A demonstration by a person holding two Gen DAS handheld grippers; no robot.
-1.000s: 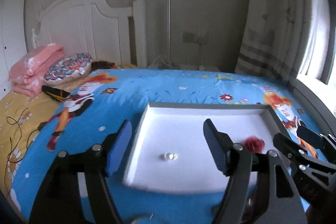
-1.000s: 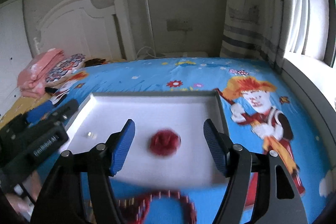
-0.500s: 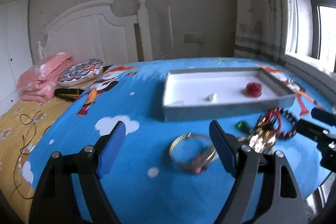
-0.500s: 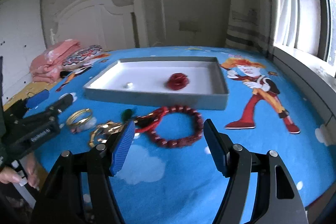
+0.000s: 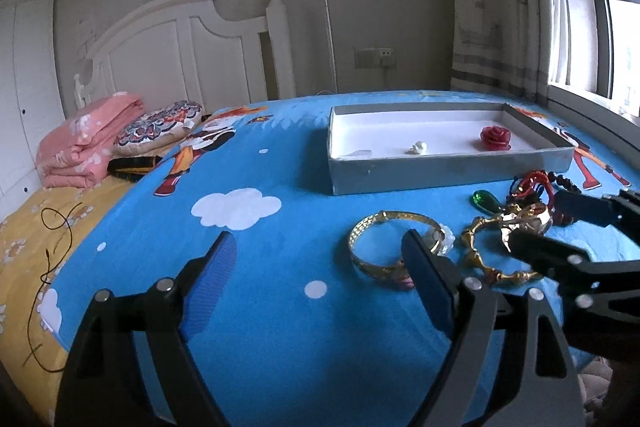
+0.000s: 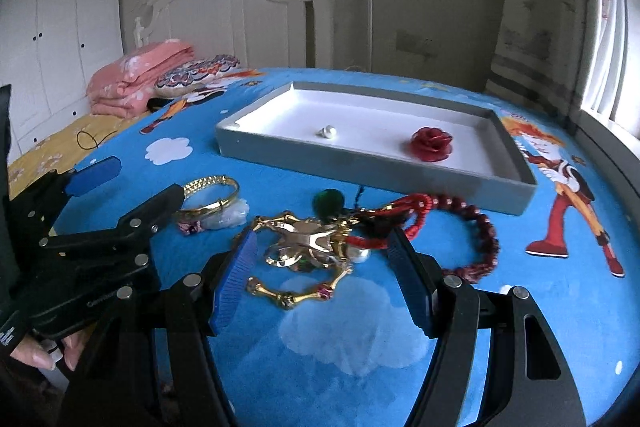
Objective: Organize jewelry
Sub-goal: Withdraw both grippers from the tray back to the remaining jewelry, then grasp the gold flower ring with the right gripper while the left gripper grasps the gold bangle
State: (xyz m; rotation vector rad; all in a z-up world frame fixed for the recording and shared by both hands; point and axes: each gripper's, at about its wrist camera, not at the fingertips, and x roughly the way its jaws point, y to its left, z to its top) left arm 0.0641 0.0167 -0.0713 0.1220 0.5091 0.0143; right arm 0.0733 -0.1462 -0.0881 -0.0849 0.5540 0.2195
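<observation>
Left tongs (image 5: 316, 267) hang spread over bare blue bedsheet (image 5: 256, 267), their jaws having just been opening with nothing between them; a gold bangle (image 5: 394, 247) lies just past the right-hand tip, which hides part of its ring. Right tongs (image 6: 320, 267) also stand spread, unmoved in width, with a gold chain bracelet (image 6: 296, 259) and a pearl (image 6: 362, 255) lying between the pads, neither visibly pinched. A line of writing on the side of the left tongs' body is too small and cut off to read. Just ahead of the right tongs sit a green stone (image 6: 328, 201) and, to the right, a red bead bracelet (image 6: 472, 227), its far side blurred. Beyond everything stands a grey tray (image 6: 360, 163) holding a small white earring (image 6: 328, 132) and a red rose (image 6: 432, 145). Far left of both tongs lie folded pink blankets (image 5: 84, 143), a patterned cushion (image 5: 160, 125) and a black cord (image 5: 56, 227). Fingertips (image 6: 44, 357) show at the lower left edge.
</observation>
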